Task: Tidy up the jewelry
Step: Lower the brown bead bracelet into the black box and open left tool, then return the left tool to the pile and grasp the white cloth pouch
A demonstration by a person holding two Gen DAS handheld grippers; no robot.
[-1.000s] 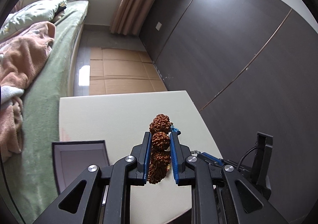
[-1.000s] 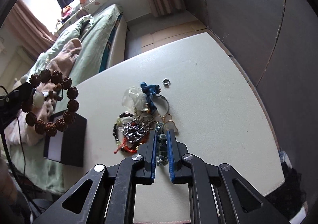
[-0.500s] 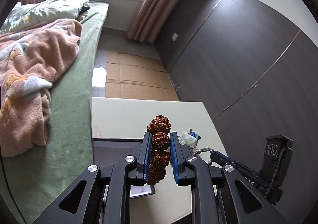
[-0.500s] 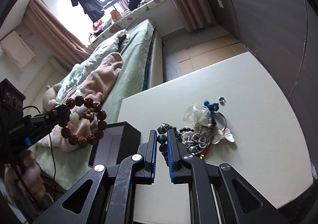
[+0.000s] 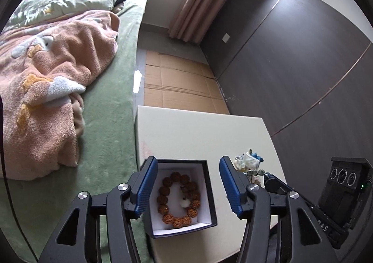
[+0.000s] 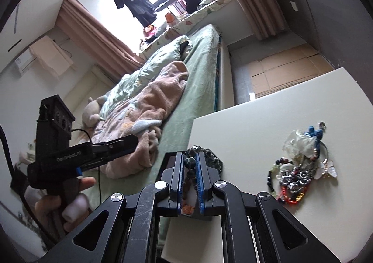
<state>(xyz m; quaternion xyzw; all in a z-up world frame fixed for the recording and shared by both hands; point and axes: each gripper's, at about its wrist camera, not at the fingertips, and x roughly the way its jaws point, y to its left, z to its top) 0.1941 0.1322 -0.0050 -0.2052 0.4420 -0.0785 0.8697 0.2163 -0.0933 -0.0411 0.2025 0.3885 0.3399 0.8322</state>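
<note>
A brown bead bracelet [image 5: 178,200] with one white bead lies inside the open dark box [image 5: 211,197] with a white lining, at the table's left front. My left gripper [image 5: 186,183] is open and empty just above the box. My right gripper [image 6: 189,169] is shut on a dark faceted bead bracelet [image 6: 205,154] and holds it above the box [image 6: 167,163]. The pile of remaining jewelry [image 6: 300,165] lies on the white table [image 6: 256,127] to the right; it also shows in the left wrist view [image 5: 248,162].
A bed with a green cover [image 5: 109,109] and a pink blanket [image 5: 46,71] runs along the table's left side. A dark wardrobe wall [image 5: 291,57] stands to the right. Cardboard [image 5: 177,83] covers the floor beyond the table.
My left gripper has opened and let the brown bracelet drop into the box. My right gripper has carried the dark bracelet left from the pile to over the box.
</note>
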